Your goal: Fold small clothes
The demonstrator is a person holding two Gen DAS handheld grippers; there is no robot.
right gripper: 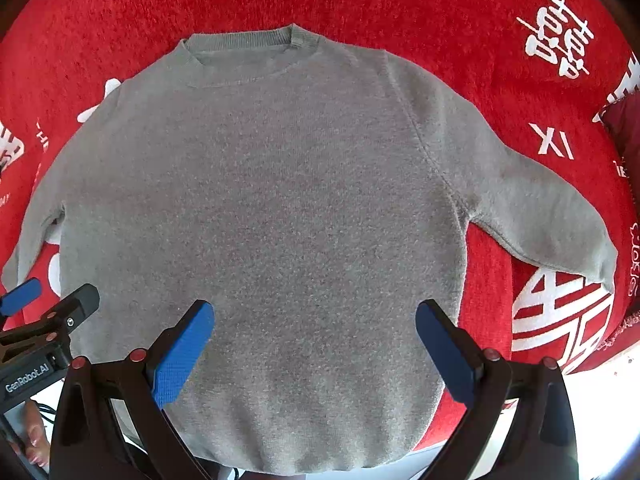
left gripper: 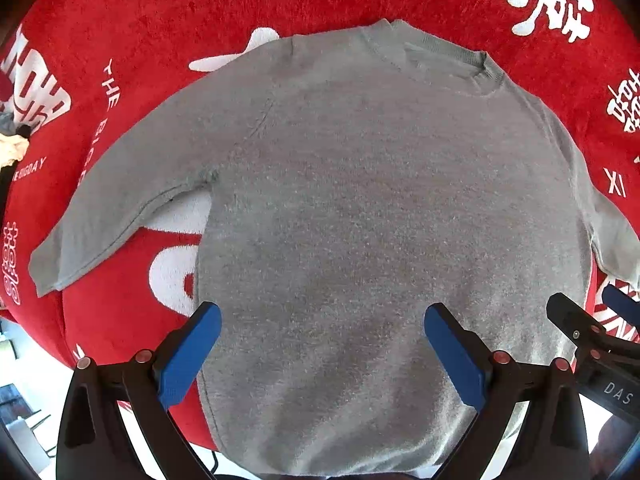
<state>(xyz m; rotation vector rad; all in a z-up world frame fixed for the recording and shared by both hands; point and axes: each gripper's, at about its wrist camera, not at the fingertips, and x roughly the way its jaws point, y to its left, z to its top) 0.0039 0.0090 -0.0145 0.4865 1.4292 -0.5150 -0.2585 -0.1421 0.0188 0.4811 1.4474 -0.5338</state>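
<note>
While the grey sweater (left gripper: 360, 208) lies flat, front up, both sleeves spread on our red blanket (left gripper: 160, 8), we hover our left gripper (left gripper: 322, 344) and right gripper (right gripper: 314, 340) above its hem, fingers wide apart, gripping nothing.

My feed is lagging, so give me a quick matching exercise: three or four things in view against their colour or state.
Things:
1. sweater
2. blanket
3. left gripper
4. collar

States:
a. red with white lettering
b. open, holding nothing
c. grey, spread flat, sleeves out
d. ribbed, at the far end from the grippers

Pairs: 1-c, 2-a, 3-b, 4-d
</note>
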